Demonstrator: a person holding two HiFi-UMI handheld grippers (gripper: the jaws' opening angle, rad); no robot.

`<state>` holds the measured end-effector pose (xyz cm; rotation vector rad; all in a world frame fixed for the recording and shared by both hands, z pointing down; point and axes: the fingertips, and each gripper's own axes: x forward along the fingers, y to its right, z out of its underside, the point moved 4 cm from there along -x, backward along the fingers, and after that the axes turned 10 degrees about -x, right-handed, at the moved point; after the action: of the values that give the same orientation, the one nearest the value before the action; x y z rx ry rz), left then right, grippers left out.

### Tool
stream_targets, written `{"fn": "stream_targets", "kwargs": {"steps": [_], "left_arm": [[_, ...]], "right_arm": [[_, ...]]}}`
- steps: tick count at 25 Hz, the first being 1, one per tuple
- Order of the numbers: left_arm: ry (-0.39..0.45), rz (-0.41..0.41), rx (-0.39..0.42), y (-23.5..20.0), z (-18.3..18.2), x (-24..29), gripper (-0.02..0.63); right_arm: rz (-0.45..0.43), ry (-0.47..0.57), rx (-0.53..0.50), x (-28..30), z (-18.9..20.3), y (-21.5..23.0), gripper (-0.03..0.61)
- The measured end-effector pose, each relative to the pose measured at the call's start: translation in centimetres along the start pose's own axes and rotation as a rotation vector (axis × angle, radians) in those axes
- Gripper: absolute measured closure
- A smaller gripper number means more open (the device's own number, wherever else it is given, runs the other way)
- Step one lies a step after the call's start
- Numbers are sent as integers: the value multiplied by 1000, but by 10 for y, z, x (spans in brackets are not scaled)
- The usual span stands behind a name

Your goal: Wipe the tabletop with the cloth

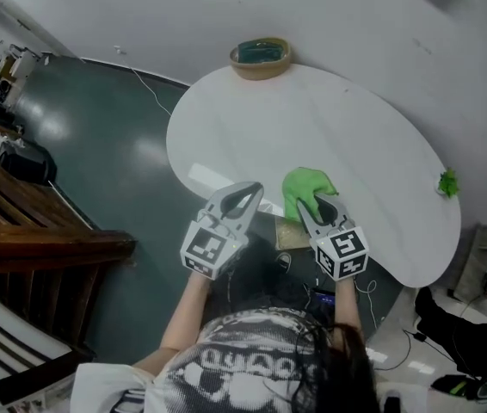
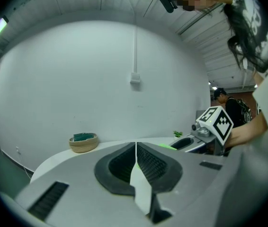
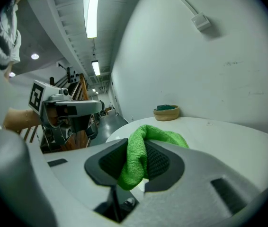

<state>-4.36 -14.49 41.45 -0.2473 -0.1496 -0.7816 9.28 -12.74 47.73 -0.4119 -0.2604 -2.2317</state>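
Note:
A bright green cloth [image 1: 305,188] hangs pinched in my right gripper [image 1: 323,205] over the near edge of the white oval tabletop [image 1: 312,136]. In the right gripper view the cloth [image 3: 141,150] is squeezed between the jaws and bulges out ahead of them. My left gripper [image 1: 245,198] hovers at the table's near edge, left of the right one, jaws pressed together with nothing between them. In the left gripper view its jaws [image 2: 136,162] meet in a thin line, and the right gripper [image 2: 205,131] shows at the right.
A woven basket [image 1: 261,57] with a dark teal thing inside sits at the table's far edge. A small green plant [image 1: 448,181] stands at the right edge. Wooden furniture [image 1: 20,222] is at the left, on a dark floor. White wall lies behind the table.

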Motion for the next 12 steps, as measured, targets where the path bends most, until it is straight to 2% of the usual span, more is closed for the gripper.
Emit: {"fn": "stream_targets", "kwargs": {"steps": [5,12], "left_arm": [[-14,11,-3,-21,-1,21,604],[-41,36,8,-80,-8,65,604]], "right_arm": [[19,-16,-15,19,-5,24,485],[69,-84,-121,76,-25,79,485]]}}
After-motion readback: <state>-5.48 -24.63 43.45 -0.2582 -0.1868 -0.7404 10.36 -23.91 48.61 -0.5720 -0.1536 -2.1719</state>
